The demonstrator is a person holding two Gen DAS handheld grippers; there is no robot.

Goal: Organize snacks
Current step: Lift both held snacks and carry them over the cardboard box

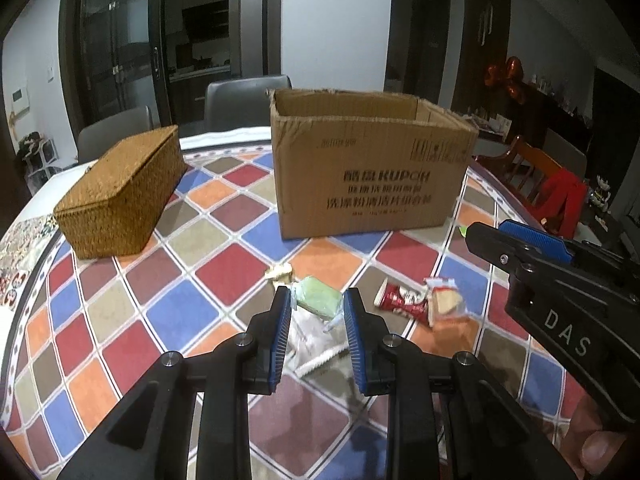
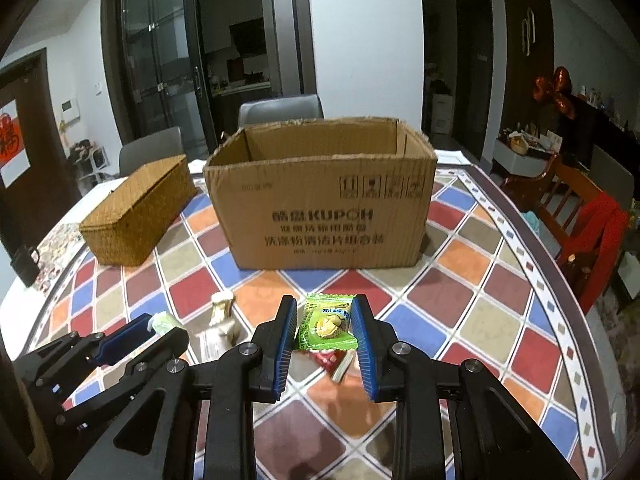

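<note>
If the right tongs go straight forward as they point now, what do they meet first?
Probably the cardboard box: its front wall stands straight ahead of the right tongs, which hold a green packet. Depth is unclear.

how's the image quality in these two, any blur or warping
Left wrist view: heavy fisheye bending of the table edge, black corner vignette, cardboard box print soft. Right wrist view: same warping, box print slightly smeared, green snack packet fairly sharp between the fingers.
</note>
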